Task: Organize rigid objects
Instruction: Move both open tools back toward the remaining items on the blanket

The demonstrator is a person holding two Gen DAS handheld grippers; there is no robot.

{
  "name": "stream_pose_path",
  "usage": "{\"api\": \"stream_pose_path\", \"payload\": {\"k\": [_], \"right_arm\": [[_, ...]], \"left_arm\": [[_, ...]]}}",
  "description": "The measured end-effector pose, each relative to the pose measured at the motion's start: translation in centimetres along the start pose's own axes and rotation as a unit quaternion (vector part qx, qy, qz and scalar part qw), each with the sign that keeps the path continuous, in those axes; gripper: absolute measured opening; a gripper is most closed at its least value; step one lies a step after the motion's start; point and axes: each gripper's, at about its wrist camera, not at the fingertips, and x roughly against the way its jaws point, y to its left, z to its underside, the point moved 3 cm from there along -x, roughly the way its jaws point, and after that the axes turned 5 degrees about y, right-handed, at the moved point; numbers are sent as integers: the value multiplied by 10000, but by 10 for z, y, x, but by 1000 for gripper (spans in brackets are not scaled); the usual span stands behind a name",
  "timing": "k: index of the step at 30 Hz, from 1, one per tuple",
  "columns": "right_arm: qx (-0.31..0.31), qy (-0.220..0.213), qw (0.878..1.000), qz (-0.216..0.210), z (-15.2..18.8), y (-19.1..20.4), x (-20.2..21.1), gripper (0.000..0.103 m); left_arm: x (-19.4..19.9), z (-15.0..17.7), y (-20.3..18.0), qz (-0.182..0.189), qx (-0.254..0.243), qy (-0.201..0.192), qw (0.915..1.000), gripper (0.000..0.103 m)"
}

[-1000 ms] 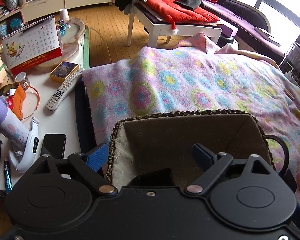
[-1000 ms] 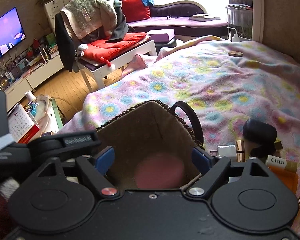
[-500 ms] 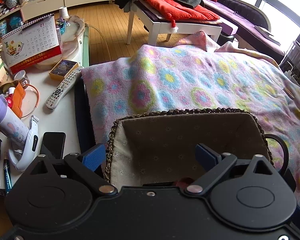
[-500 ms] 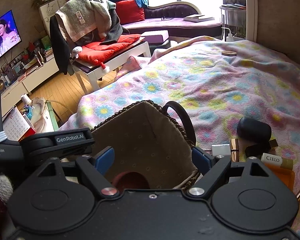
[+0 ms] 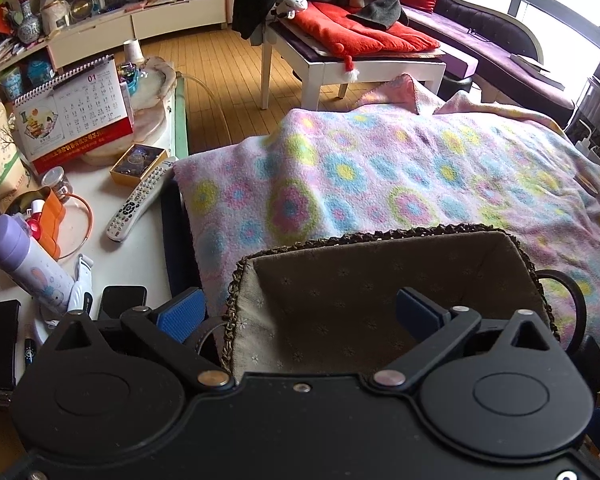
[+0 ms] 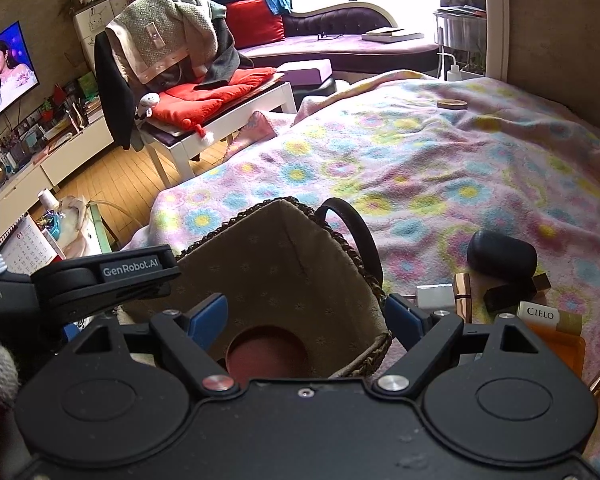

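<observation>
A woven basket with a beige cloth lining sits on the flowered blanket; it also shows in the right wrist view. My left gripper is open and empty over the basket's near left side. My right gripper is open and empty above the basket, over a round pink item lying inside. To the basket's right lie a black oval case, a "CIELO" box, an orange box, a white box and gold tubes.
A side table on the left holds a remote, a calendar, a purple bottle and phones. The left tool's body shows in the right wrist view. A small round disc lies far on the blanket.
Both grippers have pulled back a little from the basket. The dark item seen under the left gripper is now hidden by the tool. The pink item stays in the basket.
</observation>
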Motion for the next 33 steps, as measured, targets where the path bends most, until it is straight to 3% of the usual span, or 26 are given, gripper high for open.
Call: {"api": "stream_pose_path", "payload": {"k": [14, 28, 33], "right_arm": [[-88, -31, 9999, 51, 1, -7, 2, 86], [-363, -120, 9987, 329, 11, -35, 11, 87], [-476, -144, 9976, 488, 18, -52, 18, 88]], "left_arm": [[2, 2, -9, -19, -257, -60, 9996, 99], [12, 10, -35, 104, -884, -257, 9957, 99], [23, 18, -54, 243, -1298, -484, 9901, 99]]}}
